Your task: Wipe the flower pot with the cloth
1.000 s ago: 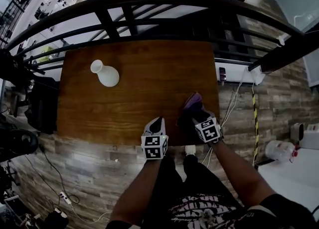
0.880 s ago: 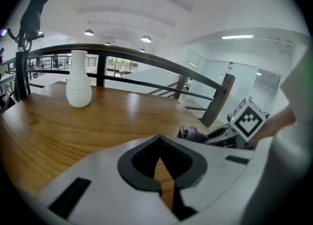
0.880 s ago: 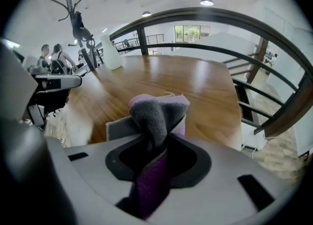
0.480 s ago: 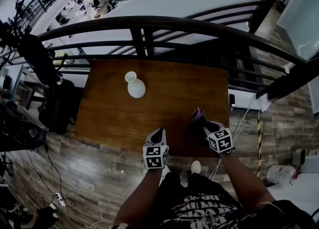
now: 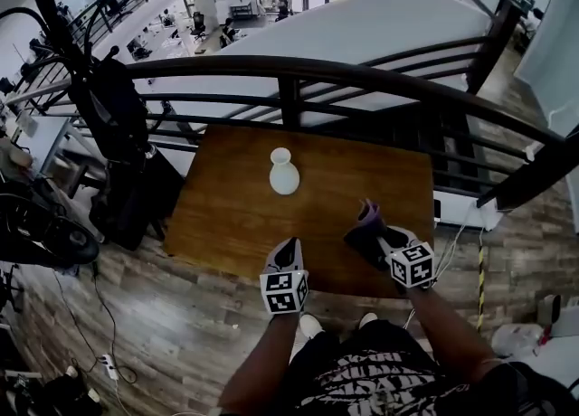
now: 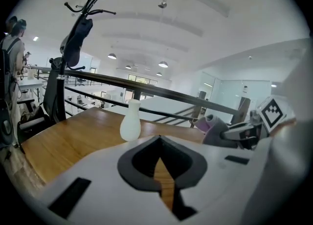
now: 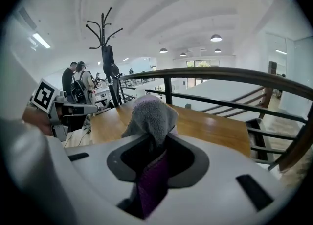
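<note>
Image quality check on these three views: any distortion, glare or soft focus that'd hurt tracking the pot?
Head view: heavy fisheye, the railing bows, the flower pot is small but crisp. Left gripper view: dark round vignette, pot sharp, right edge a pale blur. Right gripper view: same vignette, the cloth close to the lens looks soft, light sheen on the table.

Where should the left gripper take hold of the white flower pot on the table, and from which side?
Probably the narrow neck under the rim, coming level from the near side. The flower pot stands upright with open table around it, and its round belly looks wide for the jaws. The left gripper, which is shut, must open first.
</note>
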Available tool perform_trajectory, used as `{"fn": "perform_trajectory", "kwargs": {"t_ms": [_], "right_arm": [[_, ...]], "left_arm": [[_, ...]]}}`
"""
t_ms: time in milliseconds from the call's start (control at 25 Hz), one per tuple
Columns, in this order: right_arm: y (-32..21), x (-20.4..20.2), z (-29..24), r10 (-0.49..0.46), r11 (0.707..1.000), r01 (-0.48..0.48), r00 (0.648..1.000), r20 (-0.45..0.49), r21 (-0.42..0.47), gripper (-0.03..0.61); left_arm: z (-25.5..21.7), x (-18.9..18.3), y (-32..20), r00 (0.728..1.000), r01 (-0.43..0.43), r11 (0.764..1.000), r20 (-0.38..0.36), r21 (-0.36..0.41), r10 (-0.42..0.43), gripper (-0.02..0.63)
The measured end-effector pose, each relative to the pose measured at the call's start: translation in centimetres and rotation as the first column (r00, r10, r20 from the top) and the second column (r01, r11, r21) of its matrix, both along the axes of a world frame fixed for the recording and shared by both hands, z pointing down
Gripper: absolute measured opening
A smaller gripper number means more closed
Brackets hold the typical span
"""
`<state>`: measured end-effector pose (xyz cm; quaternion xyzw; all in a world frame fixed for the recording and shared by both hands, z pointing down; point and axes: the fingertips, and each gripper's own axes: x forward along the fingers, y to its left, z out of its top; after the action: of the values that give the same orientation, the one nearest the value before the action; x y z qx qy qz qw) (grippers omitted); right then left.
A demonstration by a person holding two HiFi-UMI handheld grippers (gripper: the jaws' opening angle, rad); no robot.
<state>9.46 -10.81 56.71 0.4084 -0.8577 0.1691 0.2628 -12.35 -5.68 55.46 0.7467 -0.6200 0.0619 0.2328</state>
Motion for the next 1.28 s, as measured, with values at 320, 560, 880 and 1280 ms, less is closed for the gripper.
{"fn": "perform_trajectory", "kwargs": {"t_ms": [320,560,880,1280], "right_arm": [[-0.7,-3.8,-2.3,-0.034,0.999,0.034,0.999,0.014,0.039,0.083],[-1.5,-5.7,-3.5,-0.078,0.996,0.076,0.996,0.031,0.049,0.083],[-4.4,-8.6,-4.1,-0.137,0.990,0.134,0.988,0.069,0.054,0.083],[-10.5,-9.7,-3.0,-0.201,0.980,0.197,0.963,0.180,0.040,0.083]], "left_arm": [[-1.3,-3.4,0.9,0.999,0.031,0.999,0.021,0.030,-0.032,-0.002],[-1.8,-4.5,0.7,0.998,0.064,0.998,0.021,0.028,-0.064,-0.002],[-2.0,-6.3,-1.4,0.994,0.096,0.995,0.052,0.003,-0.096,-0.002],[-3.1,-5.5,-7.4,0.990,0.127,0.992,0.067,0.019,-0.128,-0.002]]}}
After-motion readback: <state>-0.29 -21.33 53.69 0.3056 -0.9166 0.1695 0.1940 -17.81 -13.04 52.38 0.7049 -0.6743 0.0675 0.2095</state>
